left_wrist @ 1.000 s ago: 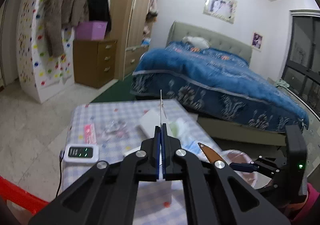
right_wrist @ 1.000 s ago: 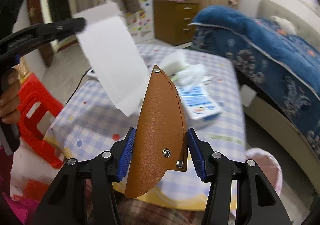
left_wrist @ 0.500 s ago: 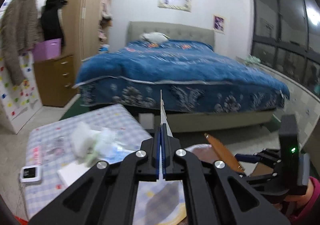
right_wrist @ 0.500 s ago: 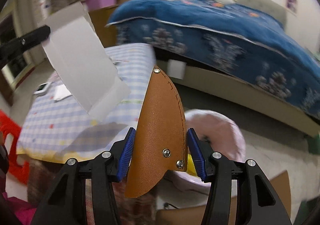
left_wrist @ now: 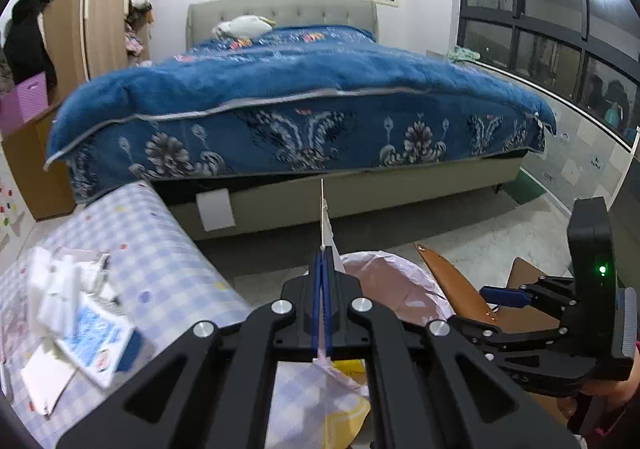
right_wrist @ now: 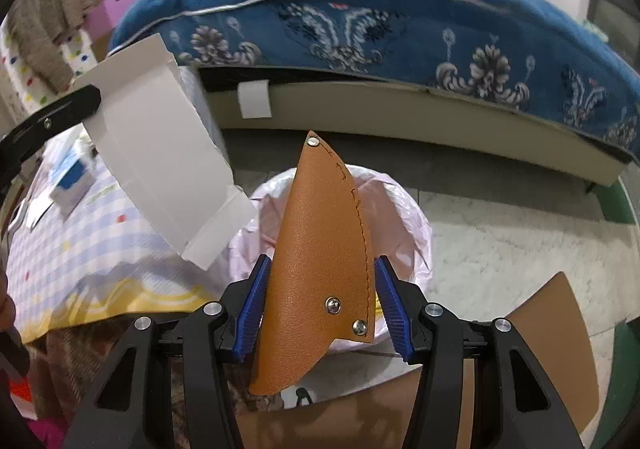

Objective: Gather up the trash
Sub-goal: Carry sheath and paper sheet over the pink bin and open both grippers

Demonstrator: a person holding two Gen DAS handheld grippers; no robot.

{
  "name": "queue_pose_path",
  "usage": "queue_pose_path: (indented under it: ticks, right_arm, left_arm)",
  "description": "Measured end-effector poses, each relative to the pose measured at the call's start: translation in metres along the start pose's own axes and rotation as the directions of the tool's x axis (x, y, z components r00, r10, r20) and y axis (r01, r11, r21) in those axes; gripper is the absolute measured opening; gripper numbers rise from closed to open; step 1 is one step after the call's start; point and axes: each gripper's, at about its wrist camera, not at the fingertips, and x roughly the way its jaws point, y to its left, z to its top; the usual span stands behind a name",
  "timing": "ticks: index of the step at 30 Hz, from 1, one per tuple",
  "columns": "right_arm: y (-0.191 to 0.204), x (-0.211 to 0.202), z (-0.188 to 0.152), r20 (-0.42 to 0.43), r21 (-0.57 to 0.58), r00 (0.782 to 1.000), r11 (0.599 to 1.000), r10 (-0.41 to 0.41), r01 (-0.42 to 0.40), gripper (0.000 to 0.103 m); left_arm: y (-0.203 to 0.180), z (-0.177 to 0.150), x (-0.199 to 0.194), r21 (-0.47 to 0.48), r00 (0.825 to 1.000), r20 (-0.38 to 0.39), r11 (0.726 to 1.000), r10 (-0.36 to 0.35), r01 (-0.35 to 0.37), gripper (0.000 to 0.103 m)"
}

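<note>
My left gripper is shut on a flat white card, seen edge-on in the left wrist view and as a broad white sheet in the right wrist view. My right gripper is shut on a brown leather sheath, which also shows to the right in the left wrist view. Both hang over a bin lined with a pink bag, which stands on the floor beside the table.
The checked tablecloth carries tissues, a blue-and-white packet and white paper scraps. A bed with a blue quilt fills the background. Brown cardboard lies on the floor by the bin.
Both grippers have swung from above the table rightward and down to the pink-lined bin, still gripping the white card and the leather sheath. The table now lies at the left.
</note>
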Motion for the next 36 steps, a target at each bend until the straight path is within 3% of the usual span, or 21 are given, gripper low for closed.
queue_pose_path:
  ticks: [4, 6, 7, 8, 9, 20, 30, 36]
  right_arm:
    - [-0.013, 0.019, 0.008, -0.006, 0.049, 1.000, 0.999, 0.024, -0.024, 0.054]
    - [-0.018, 0.027, 0.011, -0.005, 0.070, 1.000, 0.997, 0.026, -0.026, 0.061]
    - [-0.021, 0.031, 0.013, -0.005, 0.085, 1.000, 0.996, 0.018, -0.017, 0.070]
    - [-0.025, 0.032, 0.013, 0.002, 0.102, 1.000, 0.995, 0.014, -0.014, 0.070]
    - [-0.027, 0.030, 0.013, 0.006, 0.114, 1.000, 0.993, 0.016, -0.017, 0.070]
    - [-0.009, 0.002, 0.009, 0.028, 0.098, 0.998, 0.994, 0.050, -0.052, 0.070]
    - [0.070, -0.032, 0.017, 0.070, -0.057, 0.988, 0.990, 0.135, -0.131, 0.070]
    - [0.133, -0.033, 0.017, 0.038, -0.183, 0.982, 0.968, 0.184, -0.174, 0.070]
  left_arm:
    - [-0.006, 0.004, 0.026, 0.007, 0.999, -0.029, 1.000, -0.022, 0.022, 0.000]
    - [-0.008, 0.006, 0.032, 0.007, 0.999, -0.038, 0.999, -0.031, 0.031, 0.002]
    - [-0.008, 0.007, 0.035, 0.008, 0.999, -0.044, 1.000, -0.027, 0.027, 0.013]
    - [-0.008, 0.007, 0.035, 0.007, 0.999, -0.041, 1.000, -0.019, 0.020, 0.030]
    - [-0.005, 0.006, 0.033, 0.001, 0.999, -0.032, 1.000, -0.010, 0.010, 0.040]
    - [0.036, -0.024, -0.013, -0.074, 0.995, -0.068, 0.994, 0.075, -0.080, 0.040]
    - [0.083, -0.064, -0.082, -0.148, 0.980, -0.065, 0.969, 0.189, -0.196, 0.042]
    - [0.134, -0.093, -0.117, -0.240, 0.954, -0.091, 0.923, 0.286, -0.300, 0.051]
